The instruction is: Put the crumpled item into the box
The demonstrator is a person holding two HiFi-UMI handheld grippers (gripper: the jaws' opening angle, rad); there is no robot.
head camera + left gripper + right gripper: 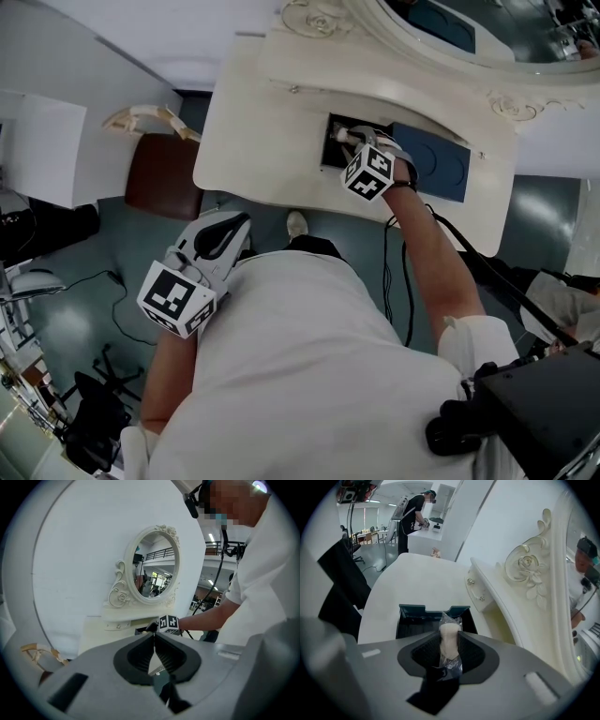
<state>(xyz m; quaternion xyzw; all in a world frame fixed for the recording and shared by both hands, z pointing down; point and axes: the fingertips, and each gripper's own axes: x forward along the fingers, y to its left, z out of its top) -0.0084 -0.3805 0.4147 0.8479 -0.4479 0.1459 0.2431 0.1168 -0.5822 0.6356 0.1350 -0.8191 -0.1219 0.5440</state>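
My right gripper (450,637) is shut on the crumpled item (450,628), a cream lump in clear crinkled wrap that sticks out past the pads. It hangs just above the open dark box (411,608) on the cream dressing table (417,578). From the head view that right gripper (352,141) tips steeply down over the box (333,150). My left gripper (237,225) stays low beside the person's body, off the table, over the floor. In its own view the left gripper (153,641) has its pad tips touching, with nothing between them.
A dark blue lid (433,167) lies right of the box. The ornate oval mirror (450,33) and its raised drawer shelf (487,599) back the table. A brown stool (161,174) stands left of the table, with cables (103,281) on the floor. A person (412,513) stands far behind.
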